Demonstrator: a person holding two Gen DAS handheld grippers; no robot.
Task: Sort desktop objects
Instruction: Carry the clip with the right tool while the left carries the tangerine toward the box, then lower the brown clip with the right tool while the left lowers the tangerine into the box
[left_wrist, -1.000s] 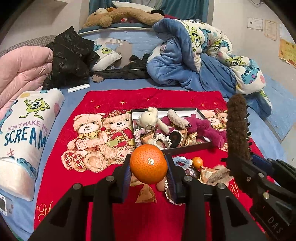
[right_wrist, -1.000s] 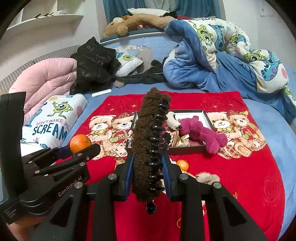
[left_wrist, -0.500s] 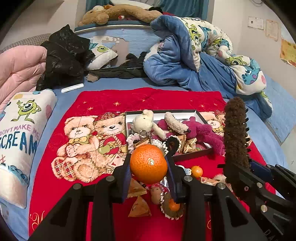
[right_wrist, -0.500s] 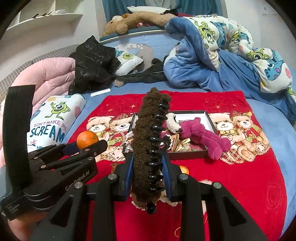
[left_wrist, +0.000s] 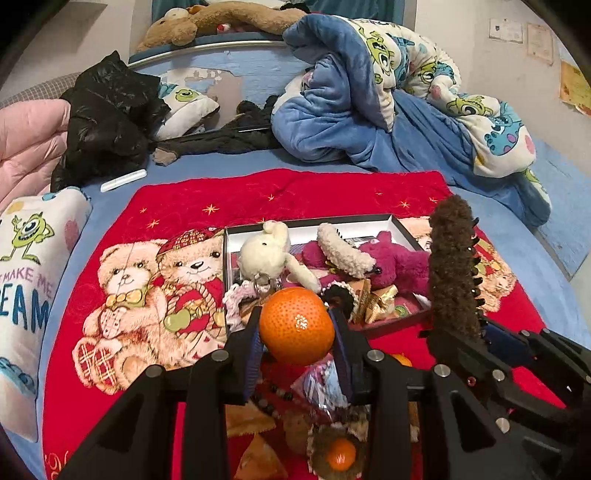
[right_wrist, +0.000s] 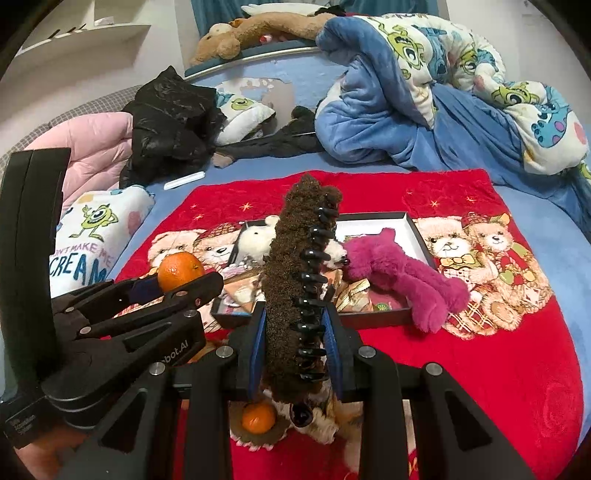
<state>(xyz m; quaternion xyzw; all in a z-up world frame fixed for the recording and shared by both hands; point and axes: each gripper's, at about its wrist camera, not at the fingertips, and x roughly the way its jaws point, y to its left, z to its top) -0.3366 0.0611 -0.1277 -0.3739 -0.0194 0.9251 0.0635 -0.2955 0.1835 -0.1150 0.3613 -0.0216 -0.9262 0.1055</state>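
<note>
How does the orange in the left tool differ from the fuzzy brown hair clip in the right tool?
The orange is round, smooth and bright; the hair clip is long, fuzzy and dark brown, with black teeth down one side. The orange sits wholly between the left tool pads, while the hair clip stands upright and sticks out well past the right tool. Both are gripped and held above the red blanket in front of the tray.

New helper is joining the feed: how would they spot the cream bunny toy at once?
Find the red teddy-bear blanket on the bed, then the dark shallow box on it. The cream bunny sits at the box's left end, pale and long-eared with a metal ring below, unlike the magenta plush beside it.
</note>
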